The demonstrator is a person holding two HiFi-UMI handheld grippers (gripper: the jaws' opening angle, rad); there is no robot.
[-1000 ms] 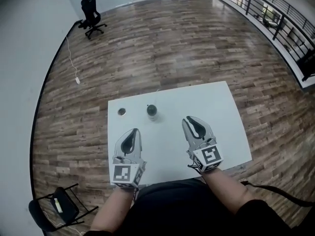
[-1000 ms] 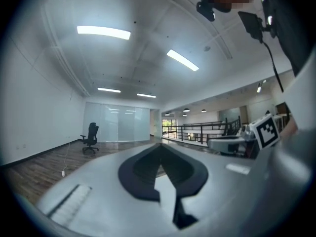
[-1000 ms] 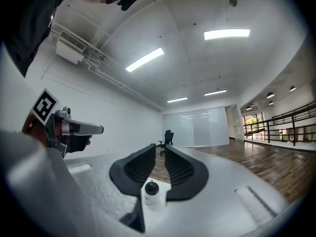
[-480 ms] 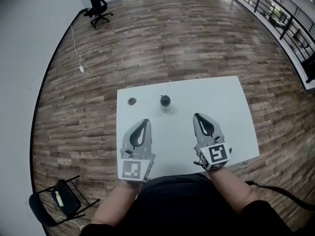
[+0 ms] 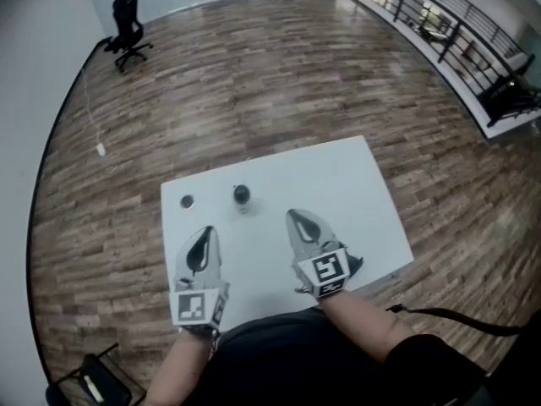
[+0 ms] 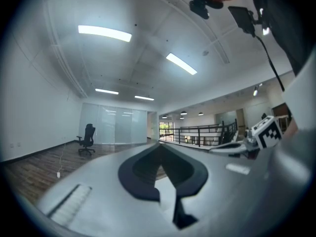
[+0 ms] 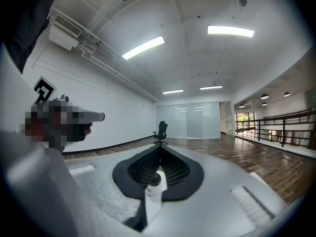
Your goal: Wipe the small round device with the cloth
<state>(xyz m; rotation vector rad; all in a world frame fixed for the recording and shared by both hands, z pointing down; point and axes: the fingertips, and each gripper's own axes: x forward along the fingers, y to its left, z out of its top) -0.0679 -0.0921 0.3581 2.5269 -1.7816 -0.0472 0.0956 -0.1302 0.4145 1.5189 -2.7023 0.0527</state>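
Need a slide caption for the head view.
Left hand-held gripper and right hand-held gripper, both shut and empty, over a white table with a small round disc and a dark-topped object.

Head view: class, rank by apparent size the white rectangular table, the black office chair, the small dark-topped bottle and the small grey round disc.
1. white rectangular table
2. black office chair, far off, so shrunk by distance
3. small dark-topped bottle
4. small grey round disc, only slightly smaller
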